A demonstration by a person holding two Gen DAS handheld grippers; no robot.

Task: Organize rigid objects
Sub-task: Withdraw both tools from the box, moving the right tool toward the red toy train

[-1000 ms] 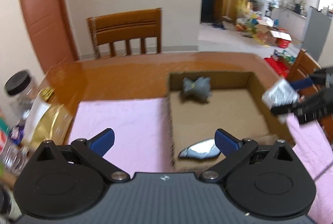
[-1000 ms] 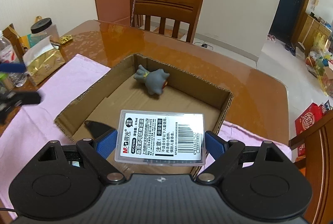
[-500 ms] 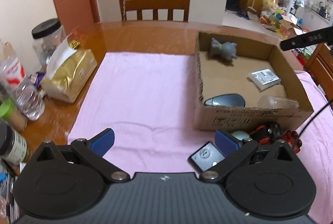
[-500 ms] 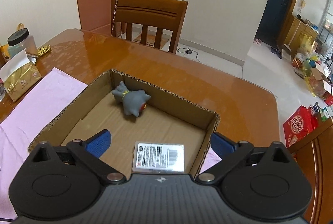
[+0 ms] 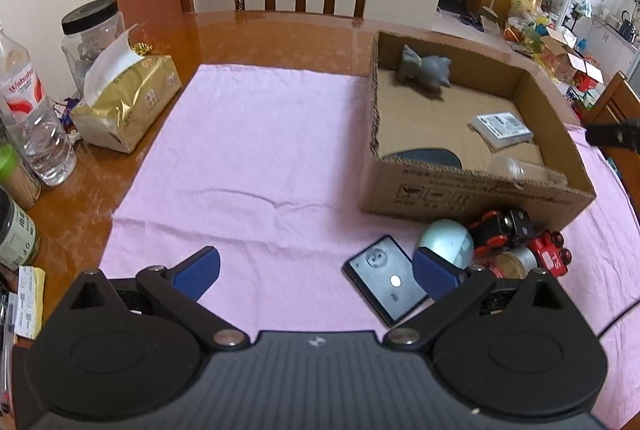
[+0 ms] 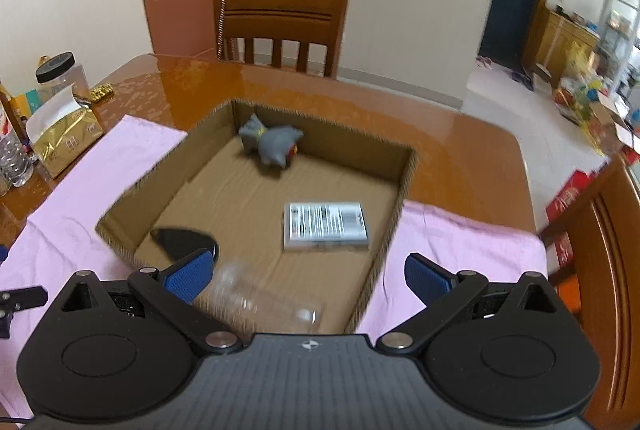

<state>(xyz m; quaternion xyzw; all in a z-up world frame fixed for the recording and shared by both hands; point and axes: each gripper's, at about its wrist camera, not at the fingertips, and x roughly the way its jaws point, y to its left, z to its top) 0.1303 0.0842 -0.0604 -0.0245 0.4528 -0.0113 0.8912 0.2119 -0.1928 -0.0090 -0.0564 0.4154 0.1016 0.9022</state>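
Left wrist view: the left gripper (image 5: 316, 272) is hovering over the pink cloth (image 5: 256, 166) on the bench (image 5: 280, 30), its fingers (image 5: 198, 272) standing wide apart and gripping nothing. A black remote-like device (image 5: 386, 280) is lying flat on the cloth just inside the right finger, partly hidden by it. Just beyond that finger a pale round object (image 5: 448, 240) is sitting, touching or nearly touching a black-and-red toy vehicle (image 5: 500, 230); a red toy car (image 5: 550, 254) is lying further right. Ahead and to the right of the fingers the cardboard box (image 5: 472, 194) is standing on the cloth. Inside it a grey toy figure (image 5: 426, 70) is lying at the far end, a white labelled case (image 5: 502, 126) to the right, a dark rounded item (image 5: 424, 158) and a clear plastic item (image 5: 520, 168) against the near wall. Left of the fingers a gold tissue pack (image 5: 128, 106), a water bottle (image 5: 36, 126) and a black-lidded jar (image 5: 92, 30) are standing on bare bench.

Right wrist view: the right gripper (image 6: 310, 272) is hanging above the box's (image 6: 394, 202) near right corner, fingers (image 6: 188, 274) fully spread and empty. The white labelled case (image 6: 326, 226) is resting on the box floor ahead between the fingers. The grey figure (image 6: 272, 144) is lying beyond it at the far wall. The dark rounded item (image 6: 180, 240) is sitting just ahead of the left finger, and the clear item (image 6: 256, 300), blurred, is lying just inside that finger.
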